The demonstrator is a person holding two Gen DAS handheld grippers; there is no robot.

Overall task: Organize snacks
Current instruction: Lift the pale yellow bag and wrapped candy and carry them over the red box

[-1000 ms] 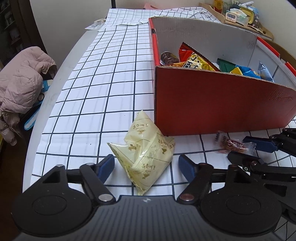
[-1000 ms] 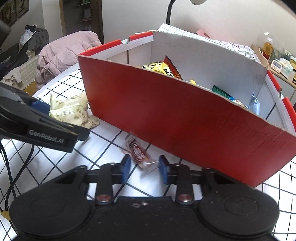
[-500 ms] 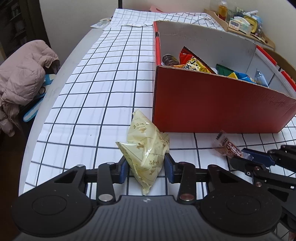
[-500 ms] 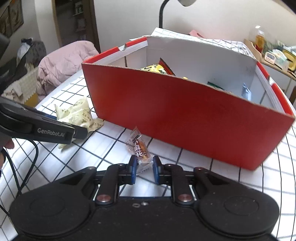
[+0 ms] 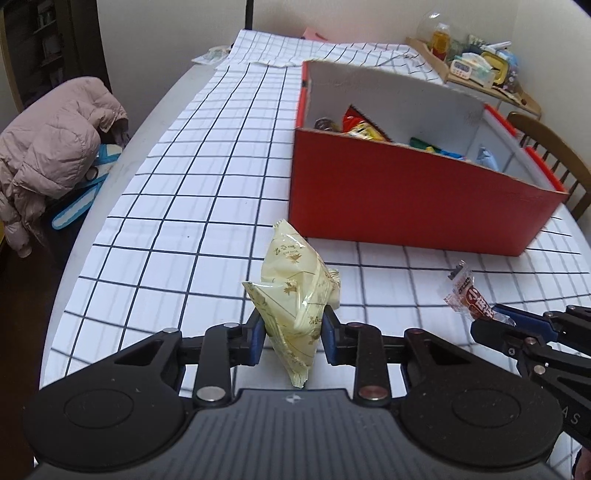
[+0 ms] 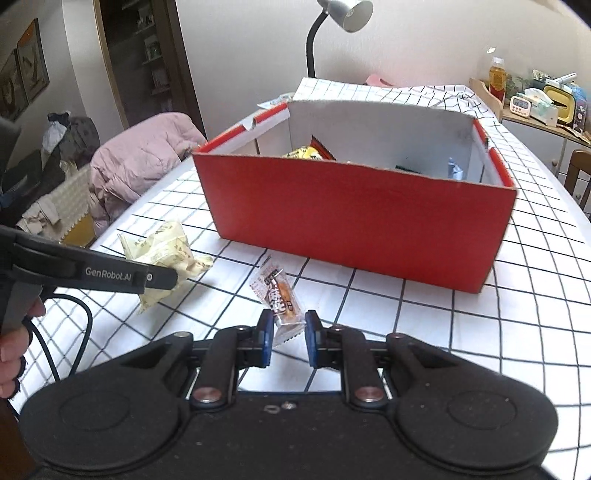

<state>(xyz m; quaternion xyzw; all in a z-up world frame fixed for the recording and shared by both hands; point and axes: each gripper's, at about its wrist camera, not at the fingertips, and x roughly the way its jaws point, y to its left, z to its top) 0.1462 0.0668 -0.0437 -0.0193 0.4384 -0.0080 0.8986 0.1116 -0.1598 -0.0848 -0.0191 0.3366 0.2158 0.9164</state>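
Ahead, red box [image 5: 406, 199] rim, unobstructed.

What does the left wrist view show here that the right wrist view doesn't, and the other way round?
Only the left wrist view shows the blue-and-white object beside the pink jacket. Only the right wrist view shows the desk lamp and a hand. Both show the red box, the left gripper shut on the pale yellow packet and the right gripper shut on the small wrapped snack.

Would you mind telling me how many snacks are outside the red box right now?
2. The pale yellow packet is clamped in the left gripper; the small clear-wrapped snack is clamped in the right gripper. The red box could hide others behind it.
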